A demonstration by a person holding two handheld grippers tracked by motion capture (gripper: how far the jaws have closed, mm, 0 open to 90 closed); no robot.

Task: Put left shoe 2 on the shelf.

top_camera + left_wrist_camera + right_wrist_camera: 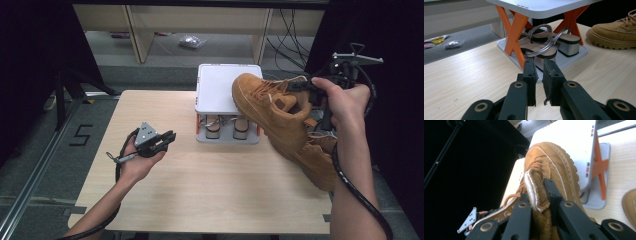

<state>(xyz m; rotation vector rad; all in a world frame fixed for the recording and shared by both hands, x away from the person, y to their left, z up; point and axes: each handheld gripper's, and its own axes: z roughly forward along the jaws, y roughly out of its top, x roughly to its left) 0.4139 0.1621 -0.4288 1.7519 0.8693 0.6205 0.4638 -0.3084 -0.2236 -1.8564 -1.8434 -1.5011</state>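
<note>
One tan boot (272, 107) hangs over the white shoe rack (220, 87), its collar pinched in the right gripper (320, 95), its mate (320, 160) waits on the surface (200, 185), and the left gripper (162, 141) hovers nearly closed, empty.

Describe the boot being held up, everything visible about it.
The tan suede-looking boot has a lugged sole, pale stitching, matching laces and metal eyelets. It hangs in the air, toe over the white top of the shoe rack, tilted. The right gripper is clamped on its collar edge. A matching second boot lies on the table below it.
</note>
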